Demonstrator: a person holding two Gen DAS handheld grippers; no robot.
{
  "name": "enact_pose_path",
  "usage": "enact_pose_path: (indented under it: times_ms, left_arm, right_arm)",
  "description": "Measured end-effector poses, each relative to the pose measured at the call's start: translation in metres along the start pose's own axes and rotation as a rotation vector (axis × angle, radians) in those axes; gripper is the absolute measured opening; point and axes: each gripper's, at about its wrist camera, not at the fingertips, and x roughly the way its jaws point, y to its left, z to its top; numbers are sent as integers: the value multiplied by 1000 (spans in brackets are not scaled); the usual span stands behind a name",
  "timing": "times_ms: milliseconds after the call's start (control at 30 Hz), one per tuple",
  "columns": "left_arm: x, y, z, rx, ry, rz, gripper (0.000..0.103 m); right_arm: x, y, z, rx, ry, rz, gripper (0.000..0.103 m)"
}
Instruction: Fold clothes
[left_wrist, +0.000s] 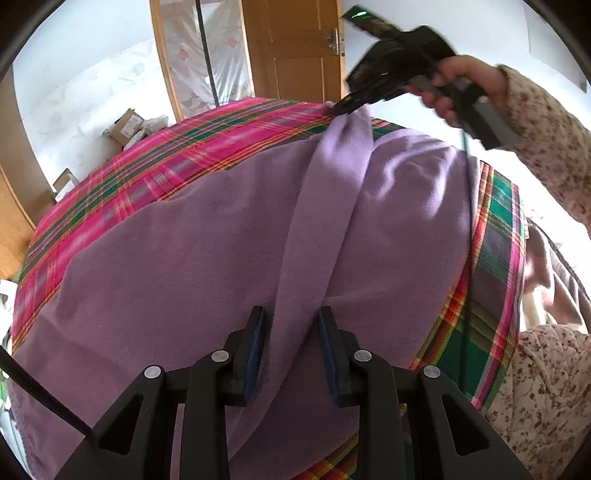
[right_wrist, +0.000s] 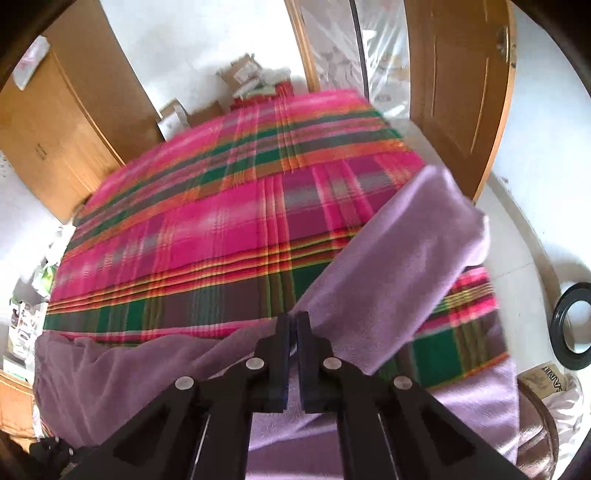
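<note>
A lilac fleece garment (left_wrist: 207, 258) lay spread across a bed covered with a bright pink, green and orange plaid blanket (left_wrist: 122, 177), taking up most of the near end of it. One long strip of the fleece, a sleeve (left_wrist: 325, 206) by the look of it, ran up the middle of the cloth toward the far edge, and its end was pinched in the right gripper (left_wrist: 341, 107), whose fingers were clenched on the fabric and lifting it off the blanket. From that gripper's own camera the two fingers (right_wrist: 282, 354) stood pressed nearly together with lilac cloth (right_wrist: 406, 258) bunched around the tips and a loose flap hanging to the right. The left gripper (left_wrist: 291, 321) hovered low over the near part of the same strip, its jaws parted with the cloth showing between them, gripping nothing. The person's right hand (left_wrist: 458, 88) came out of a floral quilted cuff (left_wrist: 543, 133). Beyond the bed stood a wooden door (left_wrist: 295, 48), cardboard boxes (left_wrist: 129, 125) on the pale floor, and a wooden wardrobe (right_wrist: 55, 136) at the left.
</note>
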Motion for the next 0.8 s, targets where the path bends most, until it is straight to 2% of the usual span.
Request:
enact_pose_path:
  times_ms: [200, 300, 400, 500, 633, 700, 800]
  left_arm:
    - [-4, 3, 1, -42, -26, 11, 30]
    - [-1, -2, 1, -9, -9, 63, 30]
    - [-2, -4, 0, -8, -9, 72, 30]
    - [3, -3, 0, -30, 9, 43, 30]
    - [4, -4, 0, -27, 10, 56, 30]
    - [4, -6, 0, -20, 9, 66, 30]
    - [2, -5, 1, -38, 0, 75, 30]
  right_arm:
    - [-25, -16, -23, 7, -76, -8, 4]
    - [-32, -26, -39, 27, -91, -9, 4]
    - [-31, -37, -49, 61, -90, 1, 4]
    - [-26, -48, -56, 102, -83, 22, 4]
    - [-21, -58, -59, 163, -88, 66, 7]
    - [-21, -57, -58, 165, -102, 69, 25]
    - [-23, -54, -51, 157, -126, 67, 31]
